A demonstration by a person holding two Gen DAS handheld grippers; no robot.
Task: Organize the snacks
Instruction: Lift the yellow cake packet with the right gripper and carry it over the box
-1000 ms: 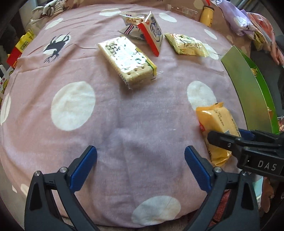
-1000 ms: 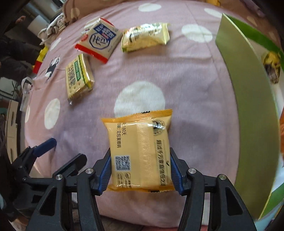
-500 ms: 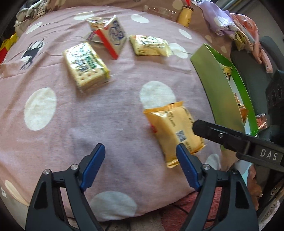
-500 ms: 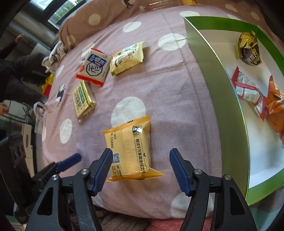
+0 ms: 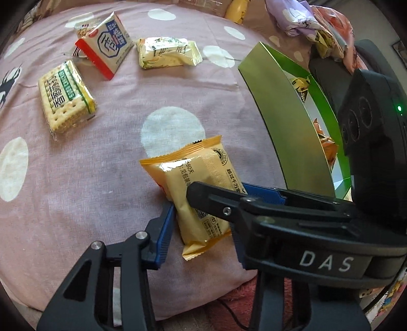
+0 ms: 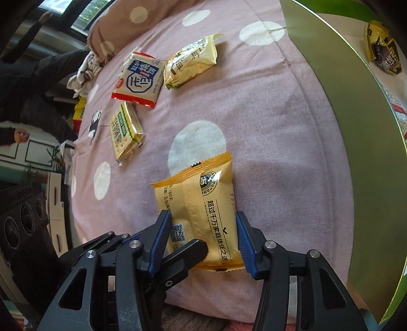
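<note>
An orange-yellow snack packet point(image 5: 203, 175) point(image 6: 203, 203) lies on the pink dotted bedspread point(image 5: 101, 178), beside the green box point(image 5: 287, 122) point(image 6: 343, 101). My right gripper point(image 6: 202, 221) straddles the packet's near end, jaws closing, both blue pads against its side edges. My left gripper point(image 5: 203, 224) comes in from the left, jaws closing around the same end. Its left pad point(image 5: 166, 229) touches the packet's edge. The right gripper's finger point(image 5: 216, 201) crosses in front and mostly hides the other pad. In the right wrist view, one left-gripper finger point(image 6: 188, 254) overlaps the packet's lower left corner.
Farther back on the bedspread lie a cracker pack point(image 5: 66, 96) point(image 6: 126, 132), a red, white and blue packet point(image 5: 106, 48) point(image 6: 138, 79) and a pale yellow packet point(image 5: 168, 52) point(image 6: 190, 61). The box holds a dark-gold packet point(image 6: 381, 45). A yellow bottle point(image 5: 236, 10) and clothes point(image 5: 305, 20) lie behind.
My left gripper swung right across the bedspread to the yellow packet and narrowed around it. My right gripper widened off the packet, then drew in on it again. The packet stayed on the bed.
</note>
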